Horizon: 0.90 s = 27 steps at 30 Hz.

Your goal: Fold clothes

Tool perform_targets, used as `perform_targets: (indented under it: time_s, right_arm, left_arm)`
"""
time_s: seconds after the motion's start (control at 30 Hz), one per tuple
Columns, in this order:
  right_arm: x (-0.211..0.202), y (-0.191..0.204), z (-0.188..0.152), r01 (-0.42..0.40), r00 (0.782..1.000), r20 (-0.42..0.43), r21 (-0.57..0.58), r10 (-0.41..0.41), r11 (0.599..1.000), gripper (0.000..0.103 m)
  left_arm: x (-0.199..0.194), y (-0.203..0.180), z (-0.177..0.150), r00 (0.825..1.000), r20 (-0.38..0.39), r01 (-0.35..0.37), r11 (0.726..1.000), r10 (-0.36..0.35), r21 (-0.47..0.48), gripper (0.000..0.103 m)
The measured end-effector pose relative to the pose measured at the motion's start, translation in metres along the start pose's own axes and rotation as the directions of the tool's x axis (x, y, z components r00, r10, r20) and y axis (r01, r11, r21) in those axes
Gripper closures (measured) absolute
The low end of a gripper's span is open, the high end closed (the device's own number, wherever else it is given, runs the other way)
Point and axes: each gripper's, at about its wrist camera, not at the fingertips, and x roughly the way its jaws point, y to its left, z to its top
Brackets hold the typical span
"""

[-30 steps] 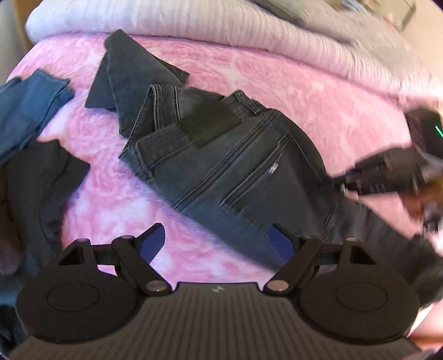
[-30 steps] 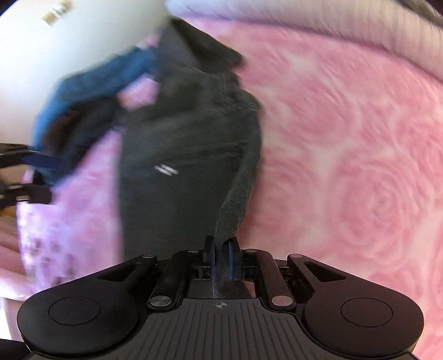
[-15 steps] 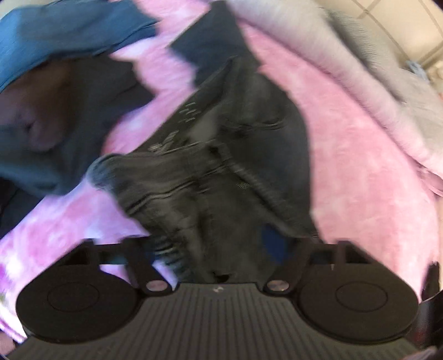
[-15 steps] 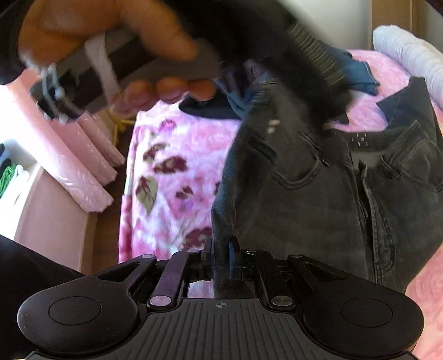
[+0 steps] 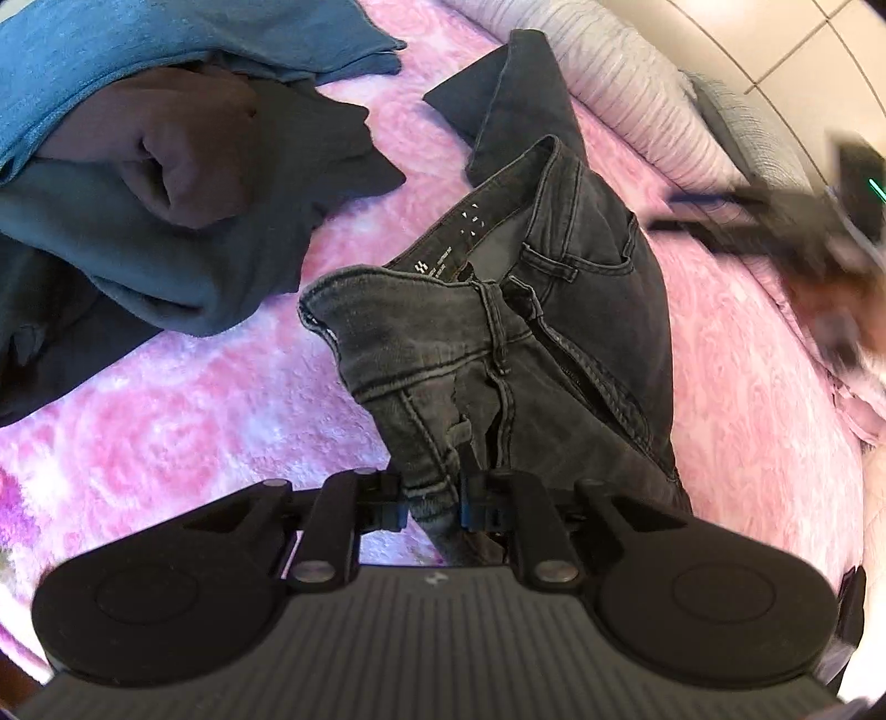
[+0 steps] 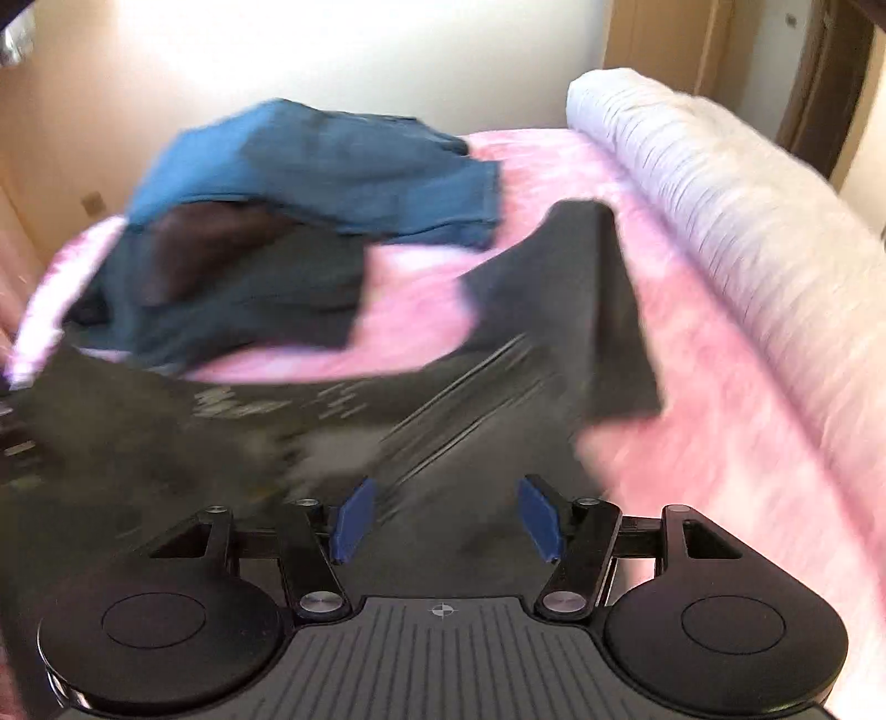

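- Here, a pink blanket (image 5: 183,421) with a soft rose pattern covers the bed and fills most of both views; in the right wrist view it is motion-blurred (image 6: 720,387).
- Room: a pale wall (image 6: 332,50) runs across the top of the right wrist view, with wooden trim at the upper right corner; tiled surface shows at the upper right of the left wrist view.
- A pale ribbed cover (image 5: 626,94), rolled or bunched, lies along the blanket's far edge, upper right in both views (image 6: 720,183).
- Dark grey jeans (image 5: 554,310) lie on the blanket at frame centre of the left wrist view, waistband open toward upper left, one leg reaching to the top centre.
- A heap of clothes sits in the upper left: a blue garment (image 5: 138,50) over a dark teal-grey garment (image 5: 166,255), just beside the jeans but apart from them.
- Left gripper (image 5: 433,501), bottom centre: fingers pressed together on a fold of the jeans' waist area.
- Right gripper (image 6: 444,520), bottom centre of its view: blue pads (image 6: 350,520) spread, nothing between them, blurred jeans (image 6: 498,354) lying beyond them.
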Motion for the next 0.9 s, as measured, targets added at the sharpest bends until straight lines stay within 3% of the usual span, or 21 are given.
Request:
perform_targets:
  time_s: [0.13,0.33,0.5,0.53,0.6,0.63,0.67,0.8,0.9]
  right_arm:
    - [0.055,-0.02,0.03,0.014,0.997,-0.071,-0.182,-0.027,0.983,0.041]
    - [0.106,-0.027,0.046,-0.082,0.984,-0.176,-0.386,0.013,0.919,0.037]
    - [0.134,-0.054,0.055,-0.178,0.945,-0.312,-0.249,0.095,0.952,0.031]
    - [0.136,-0.059,0.057,-0.202,0.928,-0.348,-0.177,0.13,0.963,0.036]
    - [0.134,-0.064,0.063,-0.186,0.92,-0.366,-0.094,0.14,0.978,0.055]
    - [0.126,-0.064,0.065,-0.189,0.923,-0.355,-0.083,0.148,0.978,0.075]
    - [0.118,-0.064,0.067,-0.192,0.926,-0.345,-0.072,0.157,0.979,0.085]
    - [0.066,-0.055,0.072,-0.15,0.962,-0.237,-0.051,0.134,0.987,0.092]
    - [-0.001,-0.043,0.071,-0.042,0.993,-0.111,-0.022,0.04,0.999,0.093]
  left_arm:
    - [0.005,0.012,-0.006,1.0,0.01,0.021,1.0,-0.021,0.02,0.091]
    - [0.013,0.026,-0.018,1.0,0.004,0.02,0.999,-0.02,0.025,0.091]
    - [0.014,0.029,-0.02,0.999,0.011,0.034,0.999,-0.034,0.037,0.091]
    - [0.014,0.029,-0.02,0.999,0.013,0.038,0.998,-0.038,0.04,0.091]
    - [0.01,0.028,-0.017,0.999,0.026,0.043,0.998,-0.045,0.053,0.091]
    - [0.005,0.025,-0.013,0.998,0.042,0.045,0.997,-0.048,0.067,0.091]
    - [0.0,0.023,-0.008,0.997,0.058,0.046,0.996,-0.051,0.08,0.091]
    - [-0.021,0.013,0.008,0.991,0.12,0.048,0.99,-0.065,0.133,0.091]
    - [-0.037,0.005,0.021,0.983,0.166,0.048,0.984,-0.077,0.173,0.092]
